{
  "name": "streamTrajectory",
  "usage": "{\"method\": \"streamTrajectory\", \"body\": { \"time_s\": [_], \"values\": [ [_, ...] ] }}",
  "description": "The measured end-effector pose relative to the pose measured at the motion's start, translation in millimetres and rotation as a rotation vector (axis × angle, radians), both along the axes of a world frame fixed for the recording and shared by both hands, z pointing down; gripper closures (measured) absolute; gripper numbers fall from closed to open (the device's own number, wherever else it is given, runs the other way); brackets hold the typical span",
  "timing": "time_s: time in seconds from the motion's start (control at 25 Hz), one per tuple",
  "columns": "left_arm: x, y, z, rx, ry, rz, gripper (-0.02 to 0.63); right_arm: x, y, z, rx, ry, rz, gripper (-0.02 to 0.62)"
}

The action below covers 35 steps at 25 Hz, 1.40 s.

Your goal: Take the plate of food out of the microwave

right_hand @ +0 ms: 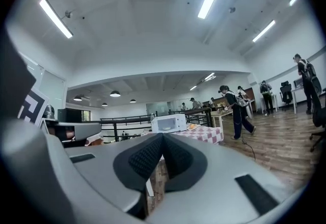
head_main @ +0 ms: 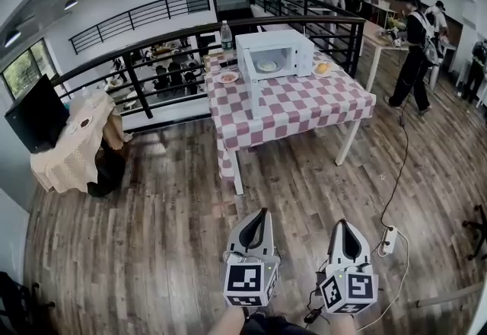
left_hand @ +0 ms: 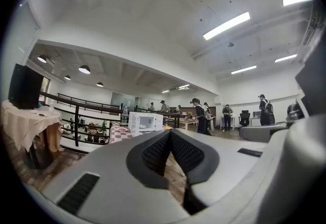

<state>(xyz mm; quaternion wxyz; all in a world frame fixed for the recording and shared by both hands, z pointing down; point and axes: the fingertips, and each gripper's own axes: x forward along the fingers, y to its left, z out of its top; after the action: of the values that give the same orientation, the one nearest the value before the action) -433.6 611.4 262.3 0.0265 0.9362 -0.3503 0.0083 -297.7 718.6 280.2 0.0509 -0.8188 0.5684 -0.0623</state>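
Observation:
A white microwave (head_main: 274,56) stands on a red-and-white checked table (head_main: 304,106) far ahead of me, with a plate of food (head_main: 267,65) visible inside it. The microwave also shows small in the left gripper view (left_hand: 145,121) and in the right gripper view (right_hand: 168,123). Both grippers are held low near the bottom of the head view, well short of the table. My left gripper (head_main: 263,212) is shut with nothing between its jaws. My right gripper (head_main: 343,224) is shut and empty too.
A small plate (head_main: 228,77), a bottle (head_main: 226,35) and an orange item (head_main: 323,68) share the table. A black railing (head_main: 152,59) runs behind it. A draped table with a dark monitor (head_main: 36,116) stands at left. A cable and power strip (head_main: 389,239) lie on the wooden floor; people stand at back right.

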Motion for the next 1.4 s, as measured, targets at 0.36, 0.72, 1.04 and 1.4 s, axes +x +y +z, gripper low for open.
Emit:
{"method": "streamTrajectory", "body": {
  "time_s": [0.36, 0.72, 1.04, 1.4],
  "values": [
    [6, 2, 9, -0.007, -0.028, -0.049, 0.586, 35, 16, 11, 0.007, -0.014, 0.007, 0.6],
    [20, -18, 18, -0.01, -0.056, -0.069, 0.586, 69, 9, 24, -0.02, -0.019, 0.02, 0.597],
    [68, -71, 28, -0.021, -0.056, -0.021, 0.586, 110, -33, 29, -0.019, -0.033, 0.066, 0.598],
    [118, -160, 15, -0.008, -0.038, 0.029, 0.586, 147, -125, 14, -0.016, -0.01, 0.092, 0.598]
  ]
}}
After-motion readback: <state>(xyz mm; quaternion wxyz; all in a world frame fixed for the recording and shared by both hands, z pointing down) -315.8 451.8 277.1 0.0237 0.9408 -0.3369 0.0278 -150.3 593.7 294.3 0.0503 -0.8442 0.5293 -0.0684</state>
